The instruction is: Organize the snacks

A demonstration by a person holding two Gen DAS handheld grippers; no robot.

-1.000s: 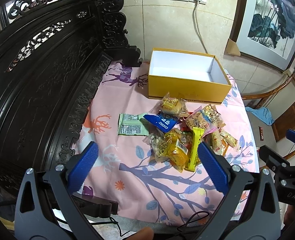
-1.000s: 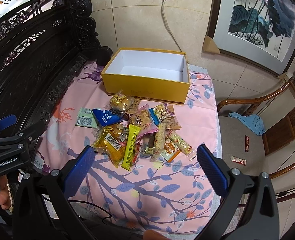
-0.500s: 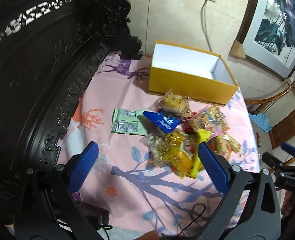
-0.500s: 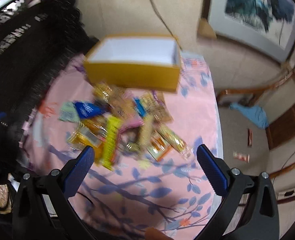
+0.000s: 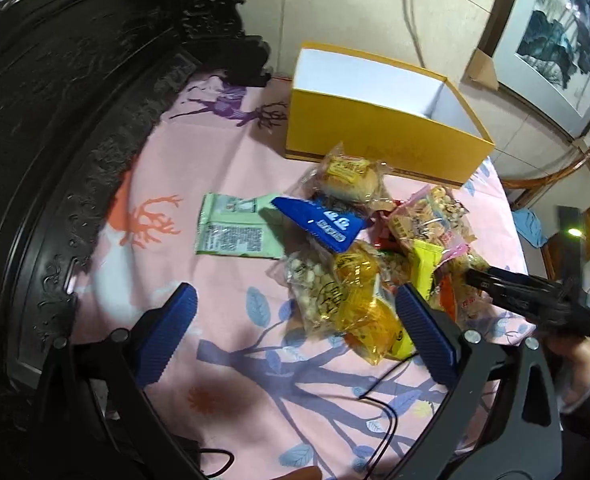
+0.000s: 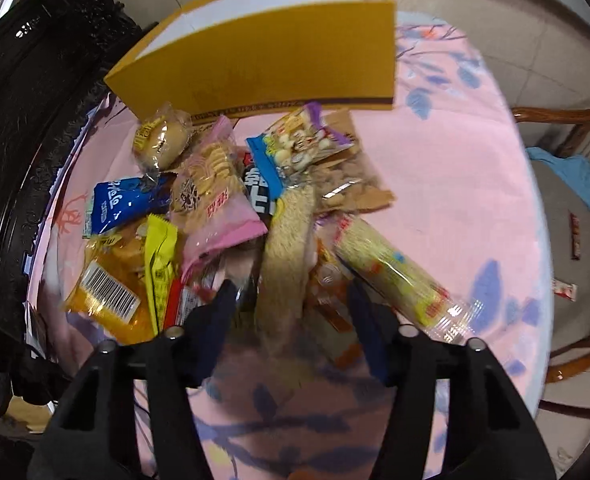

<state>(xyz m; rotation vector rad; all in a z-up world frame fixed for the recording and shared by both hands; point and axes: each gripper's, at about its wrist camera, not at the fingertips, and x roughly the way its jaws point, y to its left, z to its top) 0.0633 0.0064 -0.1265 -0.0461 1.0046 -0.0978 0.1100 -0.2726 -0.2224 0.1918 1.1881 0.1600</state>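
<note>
Your left tongs point(image 5: 295, 326) hang released above the tabletop point(image 5: 167, 168), which is draped in a soft pink cloth. Just ahead of their right finger lies the heap of snacks point(image 5: 371, 248); a flat green packet point(image 5: 235, 229) sits apart, ahead and slightly left. Beyond the heap stands the yellow box point(image 5: 371, 136), a stiff open cardboard carton with a white lining and nothing visible in it. The wrappers are thin crinkly film, glossy, likely slippery and very light, so you should pinch a sealed edge or the middle of a long pack rather than its puffed belly.

Your right tongs point(image 6: 289, 300) sit low in the near edge of the heap, parted, with a long pale bar point(image 6: 285, 248) running between the fingers; motion blur keeps you from telling whether they touch it yet. It looks crumbly inside its clear sleeve, so grip across its width, gently. Just right of the tongs lies a second long stick pack point(image 6: 391, 268). Ahead left, a round bun point(image 6: 161, 140) in clear wrap will squash easily. The box wall rises straight ahead.
</note>
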